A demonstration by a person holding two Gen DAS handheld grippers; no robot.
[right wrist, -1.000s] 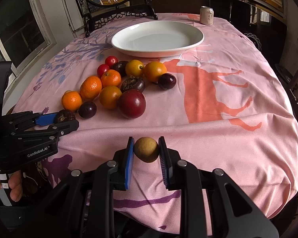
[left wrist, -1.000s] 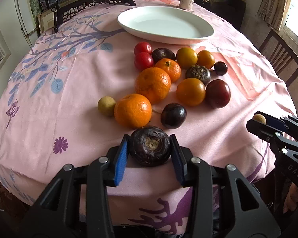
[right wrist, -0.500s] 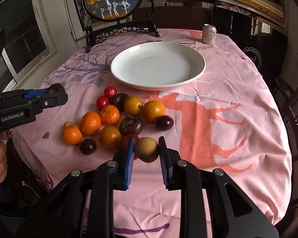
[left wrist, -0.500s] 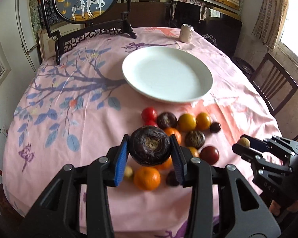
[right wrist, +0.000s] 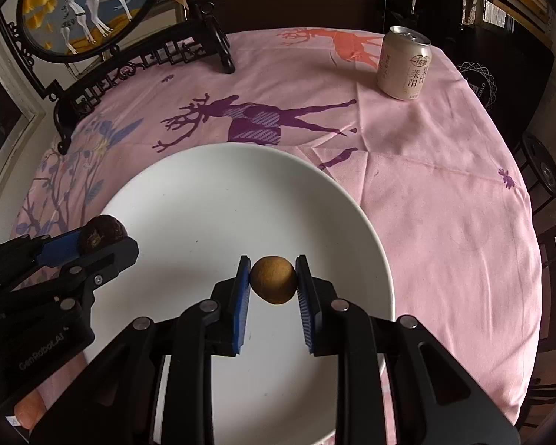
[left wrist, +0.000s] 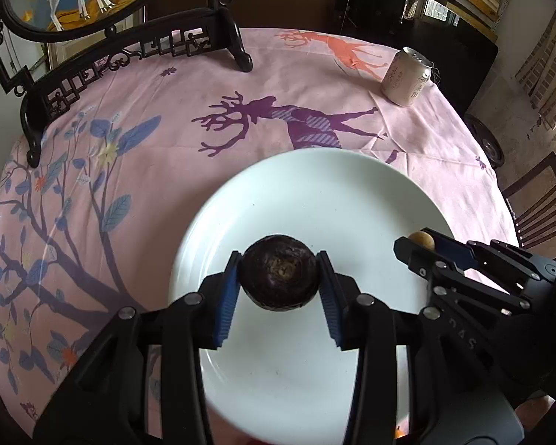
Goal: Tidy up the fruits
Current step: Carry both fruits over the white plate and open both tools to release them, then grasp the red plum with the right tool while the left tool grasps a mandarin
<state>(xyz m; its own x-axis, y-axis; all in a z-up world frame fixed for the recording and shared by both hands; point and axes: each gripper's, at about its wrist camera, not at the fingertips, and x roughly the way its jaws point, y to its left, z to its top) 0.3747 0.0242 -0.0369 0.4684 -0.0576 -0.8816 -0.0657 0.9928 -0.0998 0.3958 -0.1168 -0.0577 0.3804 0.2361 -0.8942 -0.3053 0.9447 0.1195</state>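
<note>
My left gripper (left wrist: pixel 278 278) is shut on a dark brown wrinkled fruit (left wrist: pixel 278 276) and holds it above the white plate (left wrist: pixel 315 193). My right gripper (right wrist: pixel 272 280) is shut on a small tan round fruit (right wrist: pixel 272 280), also above the plate (right wrist: pixel 211 193). In the left wrist view the right gripper (left wrist: pixel 420 241) comes in from the right with the tan fruit (left wrist: pixel 421 240). In the right wrist view the left gripper (right wrist: pixel 102 239) comes in from the left with the dark fruit (right wrist: pixel 101 236). The plate holds no fruit. The other fruits are out of view.
A beige drink can (left wrist: pixel 407 78) stands at the far right of the pink tablecloth (left wrist: pixel 148 141); it also shows in the right wrist view (right wrist: pixel 404 66). A dark carved stand with a round painted screen (right wrist: pixel 89 7) stands at the far left. Chairs (left wrist: pixel 537 200) flank the table's right edge.
Both grippers have moved forward from the near table edge, past the fruit pile, to above the plate, each still holding its fruit.
</note>
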